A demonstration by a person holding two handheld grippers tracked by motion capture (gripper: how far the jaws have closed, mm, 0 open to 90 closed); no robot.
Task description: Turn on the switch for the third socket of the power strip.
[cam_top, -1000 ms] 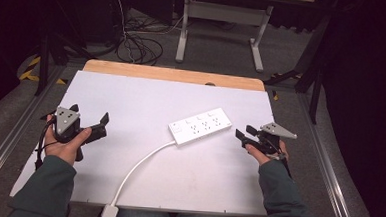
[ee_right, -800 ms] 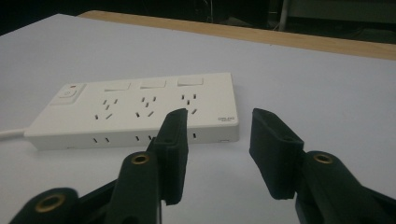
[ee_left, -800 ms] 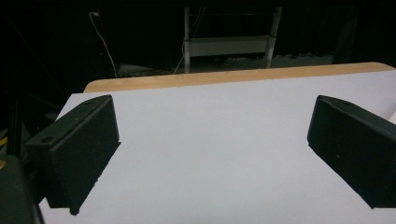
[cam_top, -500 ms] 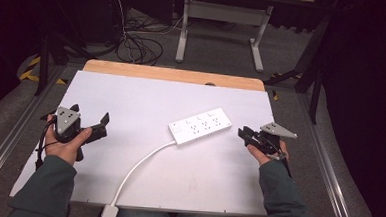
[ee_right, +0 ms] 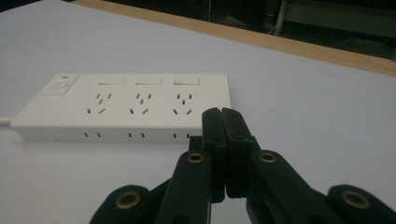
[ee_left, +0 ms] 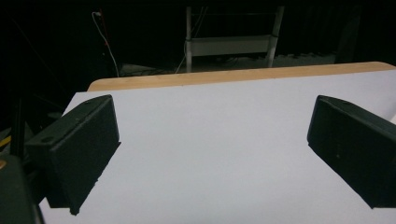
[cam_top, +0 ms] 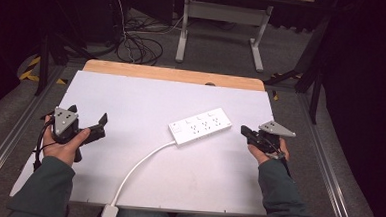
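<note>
At the left edge of the white bench [cam_top: 131, 93], the person's left hand [cam_top: 61, 144] holds the left tool [cam_top: 87, 125] low over the bare surface. Its two black jaws stand wide apart with nothing between them; in the left gripper view they frame only white bench top, with the wooden strip [ee_left: 233, 74] along the far edge beyond. A grey three-cornered plate sits on top of this tool, and its cable trails down past the wrist.

Right of that, a white cord [cam_top: 138, 168] runs from a plug [cam_top: 109, 213] hanging at the near edge of the bench, curving up and to the right into the power strip [cam_top: 200, 126]. The strip lies flat near the middle of the bench, slightly to the right, turned at a slant so that its right end points away from the person. In the right gripper view it shows a switch [ee_right: 60, 83] at one end and three sets of sockets along its top.

Further right, the right hand [cam_top: 269, 152] holds the right tool [ee_right: 221, 116] just beside the strip's right end, near it but apart from it. Its jaws are pressed together on nothing, their tips pointing towards the strip's long side. Beyond the bench, a metal stand [cam_top: 220, 20] and loose cables [cam_top: 139, 45] rest on the grey floor.
</note>
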